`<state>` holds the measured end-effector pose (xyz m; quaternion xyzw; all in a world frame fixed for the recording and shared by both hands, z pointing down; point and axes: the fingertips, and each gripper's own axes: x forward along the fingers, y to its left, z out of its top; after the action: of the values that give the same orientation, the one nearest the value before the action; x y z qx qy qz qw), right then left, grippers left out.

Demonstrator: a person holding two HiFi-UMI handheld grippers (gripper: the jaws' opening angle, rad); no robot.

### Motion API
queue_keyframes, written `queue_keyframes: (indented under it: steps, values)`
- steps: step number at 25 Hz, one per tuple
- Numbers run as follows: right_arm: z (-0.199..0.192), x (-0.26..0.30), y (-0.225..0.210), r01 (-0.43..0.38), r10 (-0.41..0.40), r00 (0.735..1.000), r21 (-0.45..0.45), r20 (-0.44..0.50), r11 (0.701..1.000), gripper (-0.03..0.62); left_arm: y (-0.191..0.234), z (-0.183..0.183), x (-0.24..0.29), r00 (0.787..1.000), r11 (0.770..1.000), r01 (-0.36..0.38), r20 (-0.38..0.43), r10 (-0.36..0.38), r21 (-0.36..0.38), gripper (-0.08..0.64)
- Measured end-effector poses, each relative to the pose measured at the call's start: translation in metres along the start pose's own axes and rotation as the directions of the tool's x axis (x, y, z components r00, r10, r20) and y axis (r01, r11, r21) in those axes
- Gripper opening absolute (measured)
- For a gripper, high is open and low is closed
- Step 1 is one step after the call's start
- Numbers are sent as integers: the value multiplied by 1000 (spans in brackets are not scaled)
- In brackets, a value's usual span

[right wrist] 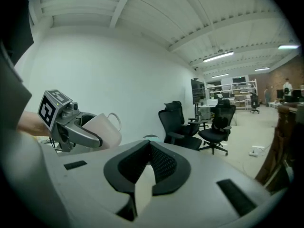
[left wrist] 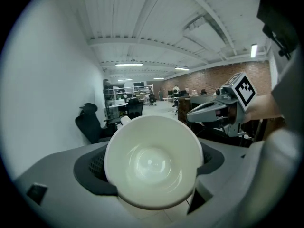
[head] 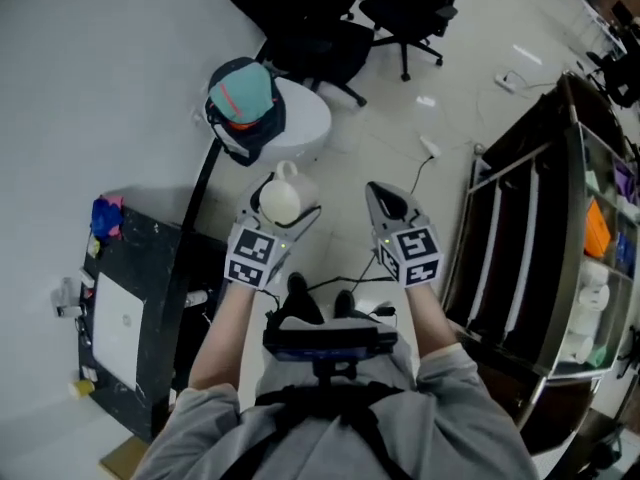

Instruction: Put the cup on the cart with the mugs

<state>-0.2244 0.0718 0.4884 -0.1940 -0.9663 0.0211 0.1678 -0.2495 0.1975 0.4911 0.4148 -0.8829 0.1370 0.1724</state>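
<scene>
One white cup (head: 280, 198) is clamped in the left tool (head: 284, 214), up in the air over the floor. The right tool (head: 376, 194) is closed, its pads meeting on nothing. The left gripper view looks straight into the cup's mouth; the right gripper view shows its side and handle loop. Two black office chairs (head: 400, 8) stand far off. A dark shelving unit (head: 530, 198) is on the right and a black cabinet (head: 140, 298) on the left.
</scene>
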Motion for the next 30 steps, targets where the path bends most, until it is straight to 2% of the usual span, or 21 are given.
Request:
queue_keyframes:
  steps: [3, 7, 10, 14, 18, 20, 26, 30]
  values:
    - [-4, -32, -38, 114, -115, 993, 42, 13, 993, 2, -37, 26, 33, 993, 991, 121, 8, -122, 62, 456]
    - [-8, -72, -89, 251, -254, 967, 88, 26, 964, 2, -82, 56, 77, 966, 959, 253, 13, -257, 131, 456]
    - [-17, -107, -127, 369, -375, 927, 134, 18, 920, 2, -121, 73, 112, 928, 913, 367, 2, -373, 179, 456]
    - [-28, -144, -170, 504, -515, 857, 194, 4, 842, 2, -163, 94, 154, 868, 842, 486, -19, -496, 234, 456]
    - [-35, -175, -204, 601, -616, 788, 220, -4, 768, 2, -201, 115, 185, 803, 764, 579, -37, -595, 285, 456]
    - [-37, -190, -216, 645, -662, 749, 240, -11, 725, 2, -220, 125, 199, 764, 717, 623, -46, -643, 313, 456]
    - [-42, -240, -243, 774, -798, 601, 275, -38, 570, 2, -278, 155, 225, 618, 553, 745, -74, -783, 373, 456]
    - [-46, -270, -247, 831, -860, 508, 294, -51, 473, 2, -313, 168, 230, 521, 442, 798, -100, -848, 410, 456]
